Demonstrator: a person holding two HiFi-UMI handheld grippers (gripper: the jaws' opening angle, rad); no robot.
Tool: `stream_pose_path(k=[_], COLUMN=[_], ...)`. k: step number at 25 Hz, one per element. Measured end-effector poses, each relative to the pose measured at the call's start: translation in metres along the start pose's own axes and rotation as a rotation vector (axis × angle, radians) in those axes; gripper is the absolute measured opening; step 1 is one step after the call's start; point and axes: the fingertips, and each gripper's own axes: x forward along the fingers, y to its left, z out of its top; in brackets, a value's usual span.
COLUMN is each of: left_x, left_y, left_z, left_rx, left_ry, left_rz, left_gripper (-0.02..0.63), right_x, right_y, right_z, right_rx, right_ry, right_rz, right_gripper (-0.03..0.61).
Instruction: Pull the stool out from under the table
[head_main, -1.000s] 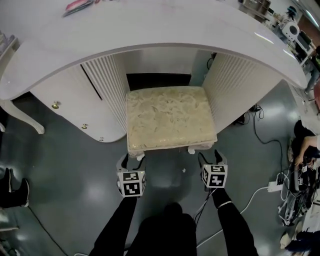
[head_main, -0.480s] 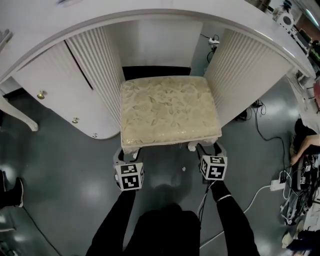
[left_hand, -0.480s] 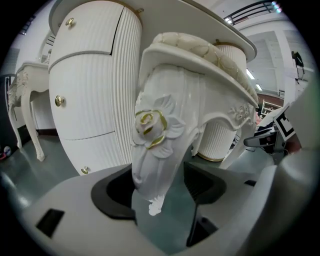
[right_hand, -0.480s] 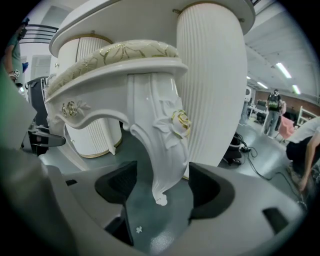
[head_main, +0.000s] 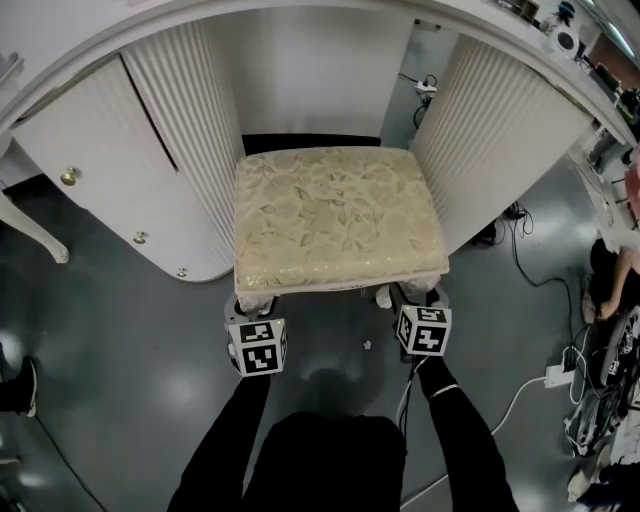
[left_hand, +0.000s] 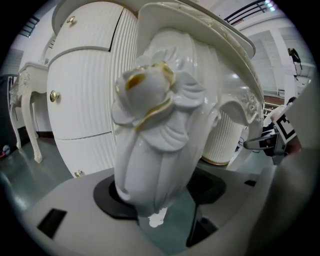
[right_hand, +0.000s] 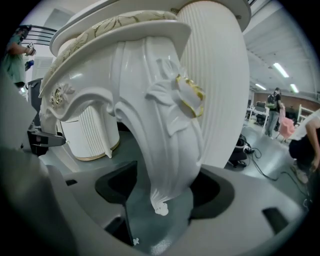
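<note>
Now L gripper (head_main: 253, 313), R gripper (head_main: 417, 301) clamp stool (head_main: 335, 215) legs; glossy grey floor (head_main: 120, 360).

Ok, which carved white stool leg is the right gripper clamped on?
The carved white front-right leg: the right gripper grips it; the left gripper has the front-left leg.
</note>
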Motion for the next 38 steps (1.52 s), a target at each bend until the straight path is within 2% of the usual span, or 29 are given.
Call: stream_pose_path(k=[7, 9, 10, 12, 14, 26, 38], left_x=[0.005, 0.005, 0.005, 0.005, 0.005, 0.0, 0.0], left_y=[0.0, 0.002, 0.004, 0.009, 0.011, 0.017, 0.017], left_z=[0.001, 0.0, 0.0, -0.002, -0.003, 0.0, 0.0], left_rx=[0.022, 0.016, 0.015, 0.019, 0.023, 0.023, 0.032], left_ry=[0.0, 0.003, 0.005, 0.006, 0.01, 0.02, 0.039], left_rz=[0.007, 0.022, 0.033, 0.059, 0.077, 0.138, 0.126], left_gripper=[0.298, 0.293, 0.279, 0.222, 0.204, 0.198, 0.197], right_x=[0.007, 0.007, 0.007, 0.007, 0.005, 0.004, -0.003], right_y=[-0.008, -0.01, -0.011, -0.012, -0.012, -0.008, -0.007], right_z=[0.002, 0.002, 0.002, 0.002, 0.003, 0.004, 0.001], right_rx=[-0.05, -0.07, -0.074, -0.073, -0.067, -0.038, -0.017], right_ry=[-0.01, -0.011, -0.012, -0.016, -0.017, -0.008, 0.022], right_rz=[-0.061, -0.081, -0.089, -0.096, -0.099, -0.096, -0.091], right_gripper=[0.311, 0.291, 0.251, 0.249, 0.249, 0.242, 0.236])
